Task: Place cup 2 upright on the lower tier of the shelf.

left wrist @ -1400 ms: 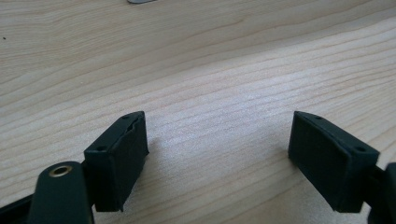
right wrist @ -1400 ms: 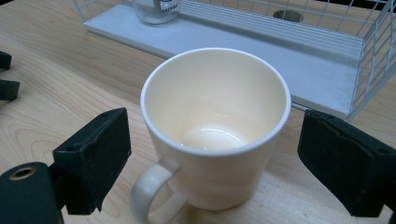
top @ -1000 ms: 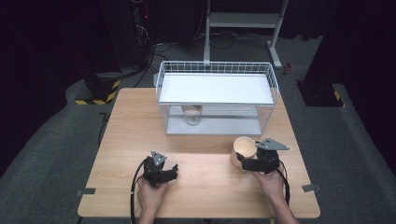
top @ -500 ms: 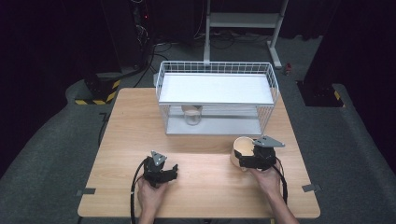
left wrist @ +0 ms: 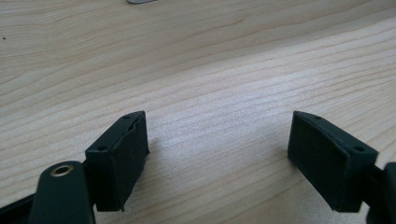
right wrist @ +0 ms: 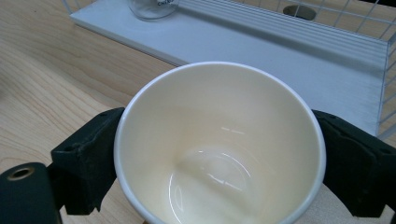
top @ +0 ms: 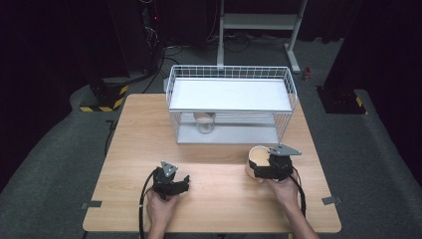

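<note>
My right gripper [top: 260, 169] has its jaws clenched around a cream cup [right wrist: 219, 144] near the wire rack [top: 288, 94]; my left gripper [left wrist: 219, 158] rests released on the worktop [top: 134, 144].

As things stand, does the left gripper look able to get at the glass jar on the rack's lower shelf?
Probably yes: the left gripper is open and empty, the wire rack looks open at its near side, and bare table lies before the jar.

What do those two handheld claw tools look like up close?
Both are black. The left claw and right claw each carry a grey three-cornered plate on top and trail a black cable. Each has two blocky black jaws with flat pads. The forearms are bare, no sleeves.
</note>
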A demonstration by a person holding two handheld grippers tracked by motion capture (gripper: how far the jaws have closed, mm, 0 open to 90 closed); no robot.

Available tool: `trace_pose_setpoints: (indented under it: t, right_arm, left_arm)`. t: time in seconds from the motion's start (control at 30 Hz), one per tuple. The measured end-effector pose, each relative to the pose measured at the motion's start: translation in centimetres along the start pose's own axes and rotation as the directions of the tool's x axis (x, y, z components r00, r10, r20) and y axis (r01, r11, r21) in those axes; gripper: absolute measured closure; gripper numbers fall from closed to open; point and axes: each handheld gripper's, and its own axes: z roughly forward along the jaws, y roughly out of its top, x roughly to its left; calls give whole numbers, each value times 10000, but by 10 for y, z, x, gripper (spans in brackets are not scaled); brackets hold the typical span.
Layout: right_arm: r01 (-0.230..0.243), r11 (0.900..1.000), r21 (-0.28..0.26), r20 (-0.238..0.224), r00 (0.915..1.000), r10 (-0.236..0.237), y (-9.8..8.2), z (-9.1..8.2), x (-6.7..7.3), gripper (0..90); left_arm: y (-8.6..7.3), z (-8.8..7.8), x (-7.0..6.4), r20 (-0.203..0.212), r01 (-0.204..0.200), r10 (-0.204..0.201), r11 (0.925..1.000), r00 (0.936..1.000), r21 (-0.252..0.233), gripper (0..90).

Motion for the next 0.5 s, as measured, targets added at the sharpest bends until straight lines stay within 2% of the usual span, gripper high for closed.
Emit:
trace_pose_setpoints:
  t: [0.5]
  right_arm:
    - [192, 9997, 131, -91, 9998, -190, 2, 0, -1, 98]
  left_arm:
    - [0, 0, 0, -4, 17, -17, 10000, 10000, -4, 209]
